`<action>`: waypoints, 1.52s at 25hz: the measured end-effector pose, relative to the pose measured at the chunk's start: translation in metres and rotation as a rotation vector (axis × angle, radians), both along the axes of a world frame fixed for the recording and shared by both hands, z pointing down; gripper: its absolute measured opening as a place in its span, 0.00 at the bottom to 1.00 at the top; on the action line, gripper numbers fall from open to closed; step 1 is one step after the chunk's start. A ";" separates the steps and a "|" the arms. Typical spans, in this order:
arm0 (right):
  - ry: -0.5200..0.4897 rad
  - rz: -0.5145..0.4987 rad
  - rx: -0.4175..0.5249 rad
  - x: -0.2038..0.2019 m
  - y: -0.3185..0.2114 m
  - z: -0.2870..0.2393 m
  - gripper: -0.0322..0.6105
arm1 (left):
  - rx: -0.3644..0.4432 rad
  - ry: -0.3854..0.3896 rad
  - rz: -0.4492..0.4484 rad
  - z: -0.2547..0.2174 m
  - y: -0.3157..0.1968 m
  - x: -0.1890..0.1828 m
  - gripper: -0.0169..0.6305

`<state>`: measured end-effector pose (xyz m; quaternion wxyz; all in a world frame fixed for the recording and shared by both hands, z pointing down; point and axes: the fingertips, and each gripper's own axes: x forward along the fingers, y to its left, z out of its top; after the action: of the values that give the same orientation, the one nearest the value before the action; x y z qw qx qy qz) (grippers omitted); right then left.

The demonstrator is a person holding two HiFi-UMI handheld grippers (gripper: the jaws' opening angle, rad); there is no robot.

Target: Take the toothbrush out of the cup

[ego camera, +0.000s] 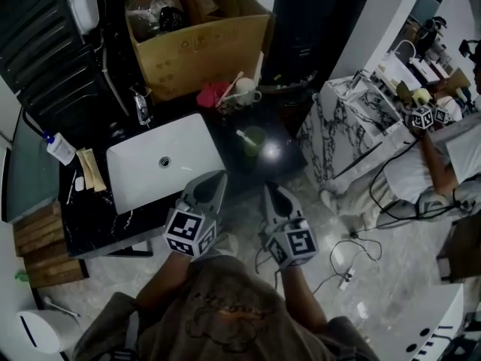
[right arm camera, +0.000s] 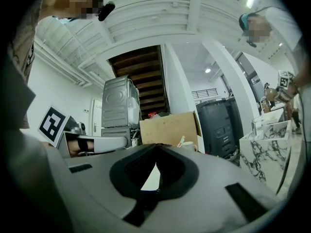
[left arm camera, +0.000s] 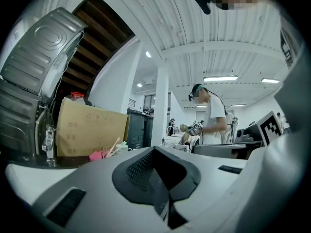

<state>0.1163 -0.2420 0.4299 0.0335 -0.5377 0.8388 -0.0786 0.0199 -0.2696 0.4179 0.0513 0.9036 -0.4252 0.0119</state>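
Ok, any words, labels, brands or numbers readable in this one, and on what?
No legible text anywhere.
On the cardboard box: faint print, too blurred to read.
On the left gripper and right gripper cubes: square markers only, no letters.
On the bottle: nothing readable, too small.

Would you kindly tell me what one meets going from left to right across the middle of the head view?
bottle with a blue cap → white sink → green cup → marble-patterned cabinet
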 end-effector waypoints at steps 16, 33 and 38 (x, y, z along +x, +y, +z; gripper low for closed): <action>0.014 -0.002 0.016 -0.001 -0.054 0.007 0.06 | -0.044 -0.002 0.026 0.016 -0.043 0.007 0.03; 0.067 -0.080 -0.015 -0.020 -0.088 0.031 0.46 | -0.068 -0.005 0.003 0.026 -0.056 0.001 0.03; 0.088 -0.096 -0.031 -0.028 -0.107 0.034 0.46 | -0.076 -0.009 -0.003 0.029 -0.057 -0.002 0.03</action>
<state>0.0884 -0.3486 0.4636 -0.0156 -0.5003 0.8629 -0.0691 0.0182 -0.3266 0.4466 0.0838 0.9003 -0.4259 0.0321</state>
